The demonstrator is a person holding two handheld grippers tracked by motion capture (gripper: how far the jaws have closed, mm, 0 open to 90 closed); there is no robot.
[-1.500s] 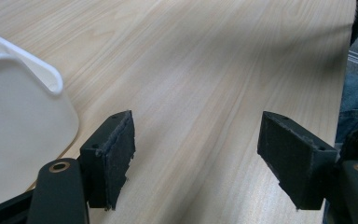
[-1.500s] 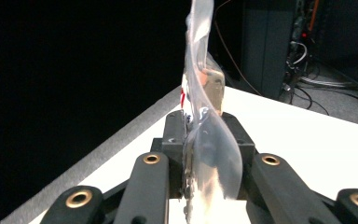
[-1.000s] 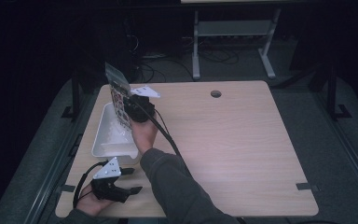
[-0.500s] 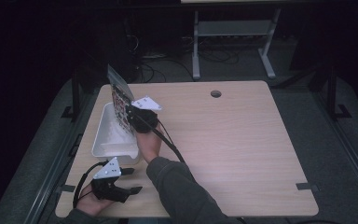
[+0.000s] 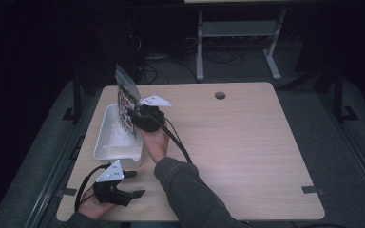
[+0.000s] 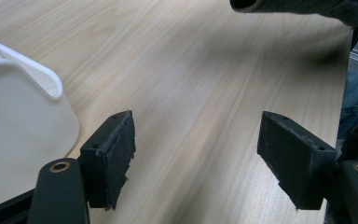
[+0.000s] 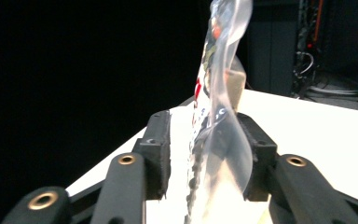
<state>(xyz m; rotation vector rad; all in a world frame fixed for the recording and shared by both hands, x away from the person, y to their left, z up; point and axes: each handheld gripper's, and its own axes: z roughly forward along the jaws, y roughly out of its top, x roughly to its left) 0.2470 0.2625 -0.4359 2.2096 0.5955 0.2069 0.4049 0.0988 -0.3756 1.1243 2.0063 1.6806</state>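
Start at the right gripper (image 7: 204,158): its jaws have just been opening, and they now stand apart with the clear printed bag (image 7: 219,116) between them. A gap shows between the bag and the pad at nine o'clock, while the plastic lies close against the pad at three o'clock (whether it touches there I cannot tell). So the bag reads as let go rather than pinched, standing nearly upright on its lower edge.

Seen from the high view, the right gripper (image 5: 134,115) sits at the long edge of the white tub (image 5: 105,142), with the bag (image 5: 125,97) rising toward twelve o'clock from the jaws, over the tub's far end. My judgement is that the bag is held upright so that it can drop edge-first into the tub, and the loosened jaws suit a release there.

The left gripper (image 6: 200,158) has its pads wide apart over bare table (image 6: 205,70), nothing between them. From above it (image 5: 126,185) rests at about six o'clock from the tub, near the table's front edge, the hand (image 5: 92,206) around its body. It looks parked clear of the work; the tub's rounded corner (image 6: 23,102) sits at ten o'clock from its jaws, just beside the nearer pad.
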